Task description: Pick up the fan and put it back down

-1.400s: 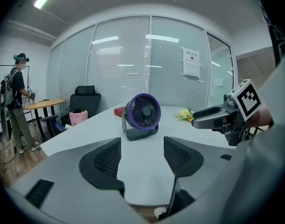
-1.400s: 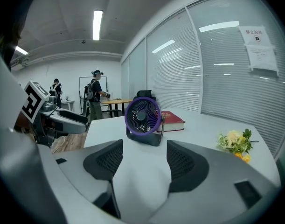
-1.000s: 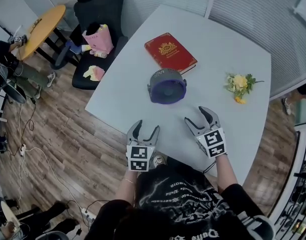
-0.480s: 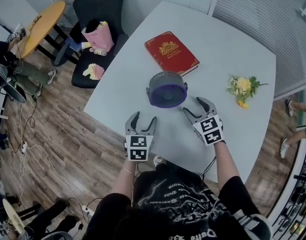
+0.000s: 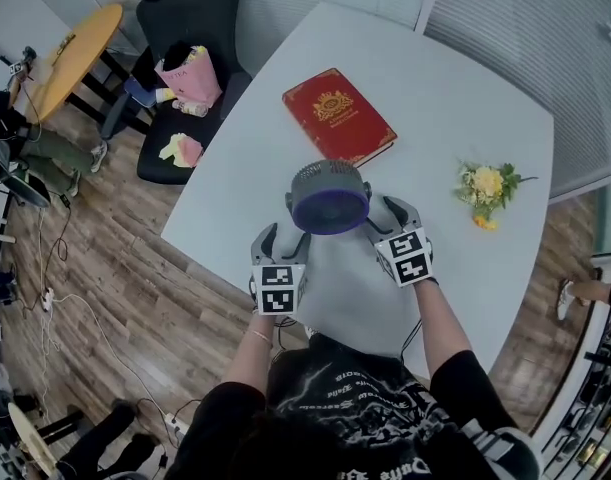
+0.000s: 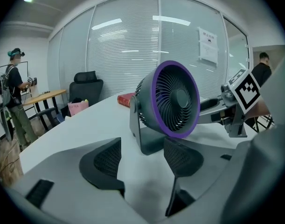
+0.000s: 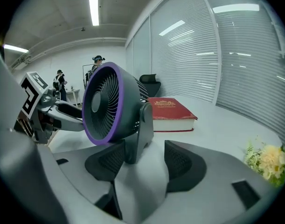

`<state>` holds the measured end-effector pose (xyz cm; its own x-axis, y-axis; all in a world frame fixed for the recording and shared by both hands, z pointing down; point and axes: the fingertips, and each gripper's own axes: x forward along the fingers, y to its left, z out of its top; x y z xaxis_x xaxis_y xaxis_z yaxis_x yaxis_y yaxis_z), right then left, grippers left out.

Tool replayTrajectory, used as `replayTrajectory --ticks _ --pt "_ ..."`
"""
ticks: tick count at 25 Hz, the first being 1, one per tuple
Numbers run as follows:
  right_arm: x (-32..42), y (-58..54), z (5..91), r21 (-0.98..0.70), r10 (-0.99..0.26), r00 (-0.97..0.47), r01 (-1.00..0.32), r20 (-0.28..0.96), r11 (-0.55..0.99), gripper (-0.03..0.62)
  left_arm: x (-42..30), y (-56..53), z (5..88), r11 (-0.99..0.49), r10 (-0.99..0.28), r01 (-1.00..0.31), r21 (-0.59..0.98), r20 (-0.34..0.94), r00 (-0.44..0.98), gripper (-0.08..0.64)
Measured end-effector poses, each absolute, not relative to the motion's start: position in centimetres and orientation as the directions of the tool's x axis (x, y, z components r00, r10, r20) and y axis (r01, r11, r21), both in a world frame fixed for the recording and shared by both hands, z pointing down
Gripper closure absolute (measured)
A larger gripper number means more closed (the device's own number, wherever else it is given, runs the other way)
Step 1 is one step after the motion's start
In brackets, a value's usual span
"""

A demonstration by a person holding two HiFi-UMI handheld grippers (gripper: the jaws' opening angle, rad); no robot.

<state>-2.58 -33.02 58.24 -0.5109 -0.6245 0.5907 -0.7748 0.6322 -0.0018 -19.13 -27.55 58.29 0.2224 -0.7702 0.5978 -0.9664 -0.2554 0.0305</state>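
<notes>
Fan stands upright on the white surface, flanked by left claw and right claw, both open and empty, right jaws just narrowing slightly with nothing between; likely light, rigid, smooth plastic, grille fragile, so take the stand's side arms

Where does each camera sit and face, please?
Head view: on the person's head, facing steeply down at table, fan, book; shows arms, left gripper, right gripper.
Left gripper view: on that gripper, facing the fan's grille; its open jaws show.
Right gripper view: on that gripper, facing the fan's stand at the mouth of its open jaws, which just closed slightly.
Shared: the fan, in all three.
</notes>
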Motion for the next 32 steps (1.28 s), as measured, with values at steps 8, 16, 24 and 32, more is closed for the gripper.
replayTrajectory --ticks 8,16,24,32 --pt "-3.5 -35.7 60.1 -0.04 -0.594 -0.533 -0.763 0.603 0.645 0.333 -19.4 -30.5 60.0 -0.27 -0.755 -0.963 0.015 0.617 0.222 0.255" --pt "-4.8 -36.7 61.9 -0.067 -0.567 -0.548 -0.753 0.615 0.655 0.337 -20.2 -33.1 61.1 -0.3 -0.751 -0.954 -0.013 0.62 0.228 0.255" --pt "-4.8 -37.1 62.9 -0.089 -0.553 -0.547 -0.757 0.629 0.647 0.368 -20.1 -33.8 62.2 -0.36 -0.727 -0.932 -0.037 0.638 0.255 0.265" --pt "-4.9 -37.3 63.1 -0.083 -0.552 -0.548 -0.753 0.628 0.653 0.374 -19.8 -34.2 62.8 -0.364 -0.715 -0.932 0.001 0.64 0.28 0.3"
